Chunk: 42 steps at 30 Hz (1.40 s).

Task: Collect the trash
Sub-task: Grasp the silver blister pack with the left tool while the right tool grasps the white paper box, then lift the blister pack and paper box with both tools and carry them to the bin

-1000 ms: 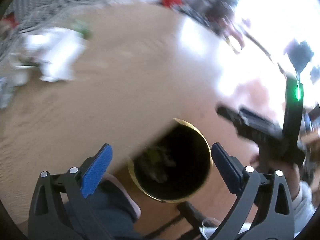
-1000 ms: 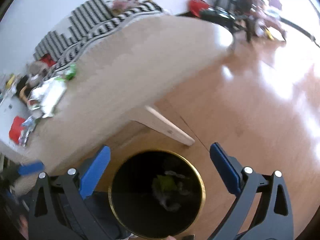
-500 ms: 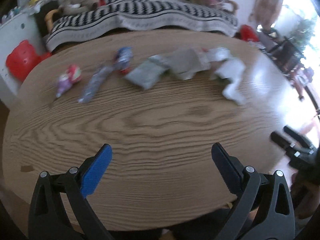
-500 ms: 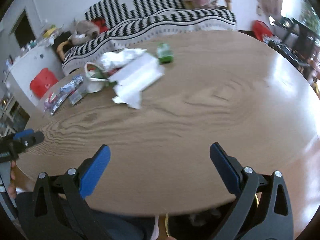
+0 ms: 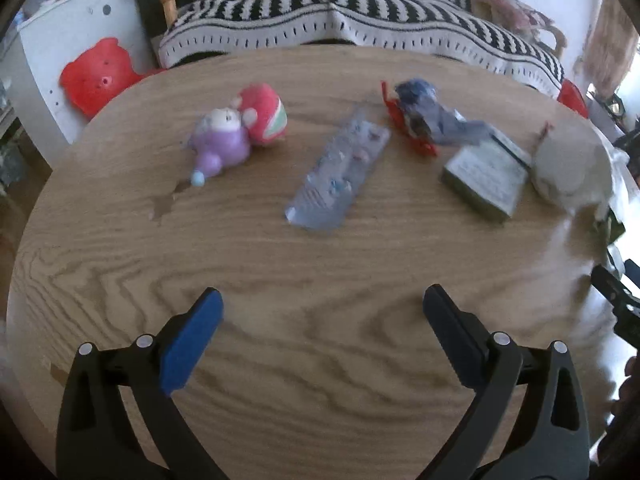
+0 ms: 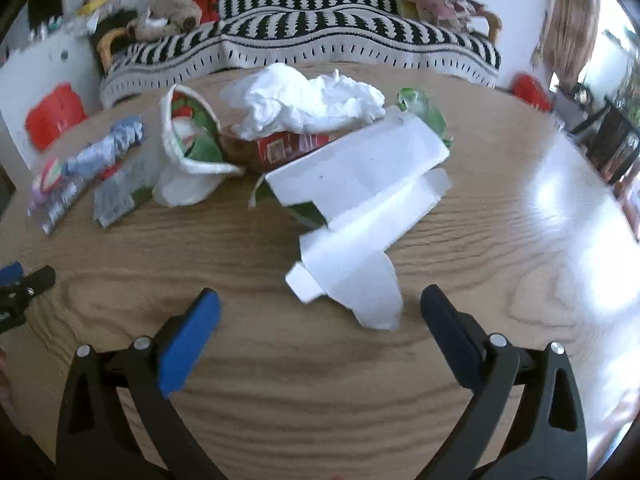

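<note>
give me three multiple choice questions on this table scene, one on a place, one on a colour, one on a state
1. In the right wrist view, where does the flattened white carton lie?
A. just ahead of the right gripper
B. on the striped blanket
C. on the floor

2. What colour are the gripper finger pads?
A. red
B. blue
C. green

3. How is the left gripper?
A. shut on the clear plastic wrapper
B. shut on nothing
C. open, holding nothing

Answers: 1 A, the carton rests on the round wooden table in front of the fingers. 2 B, the pads show blue. 3 C, the fingers stand wide apart over bare wood.
</note>
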Each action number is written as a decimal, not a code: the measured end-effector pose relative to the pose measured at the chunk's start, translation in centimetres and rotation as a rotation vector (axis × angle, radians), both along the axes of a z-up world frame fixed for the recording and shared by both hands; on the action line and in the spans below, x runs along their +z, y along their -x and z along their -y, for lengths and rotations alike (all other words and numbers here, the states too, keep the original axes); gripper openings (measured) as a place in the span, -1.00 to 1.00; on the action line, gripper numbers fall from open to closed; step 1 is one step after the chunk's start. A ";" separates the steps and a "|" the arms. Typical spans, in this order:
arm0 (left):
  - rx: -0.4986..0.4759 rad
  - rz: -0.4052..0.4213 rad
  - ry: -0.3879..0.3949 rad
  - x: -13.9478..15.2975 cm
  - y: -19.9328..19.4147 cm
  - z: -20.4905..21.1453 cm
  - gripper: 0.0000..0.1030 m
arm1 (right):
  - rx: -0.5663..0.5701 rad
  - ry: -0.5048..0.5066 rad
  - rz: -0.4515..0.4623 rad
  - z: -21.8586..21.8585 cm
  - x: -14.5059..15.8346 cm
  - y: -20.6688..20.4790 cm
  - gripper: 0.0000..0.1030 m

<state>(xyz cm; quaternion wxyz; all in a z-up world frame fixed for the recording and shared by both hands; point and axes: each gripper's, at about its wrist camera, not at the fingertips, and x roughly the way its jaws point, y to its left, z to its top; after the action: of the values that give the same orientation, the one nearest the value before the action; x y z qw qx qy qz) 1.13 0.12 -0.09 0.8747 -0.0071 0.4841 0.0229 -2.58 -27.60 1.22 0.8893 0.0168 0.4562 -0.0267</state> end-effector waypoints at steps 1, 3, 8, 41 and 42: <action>-0.003 0.006 -0.001 0.0 -0.5 0.1 0.89 | -0.009 0.000 -0.008 0.1 0.0 -0.4 0.90; -0.016 0.020 -0.002 -0.2 -1.6 0.5 0.89 | -0.015 0.000 -0.020 0.1 -0.1 -1.0 0.90; -0.048 0.015 -0.001 0.2 -3.9 1.5 0.89 | -0.011 0.001 -0.032 0.5 0.0 -2.2 0.90; -0.097 0.098 0.091 3.2 -1.7 1.8 -0.47 | -0.095 -0.151 0.177 4.6 3.3 3.3 -0.90; -0.101 0.103 0.095 3.4 -1.5 1.9 -0.47 | -0.101 -0.154 0.180 4.7 3.2 3.6 -0.90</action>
<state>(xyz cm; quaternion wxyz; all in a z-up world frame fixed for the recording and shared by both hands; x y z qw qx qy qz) 2.64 -1.75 3.32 0.8972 -0.0254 0.4387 -0.0446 -6.13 -32.26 4.43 0.9202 0.1104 0.3738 -0.0346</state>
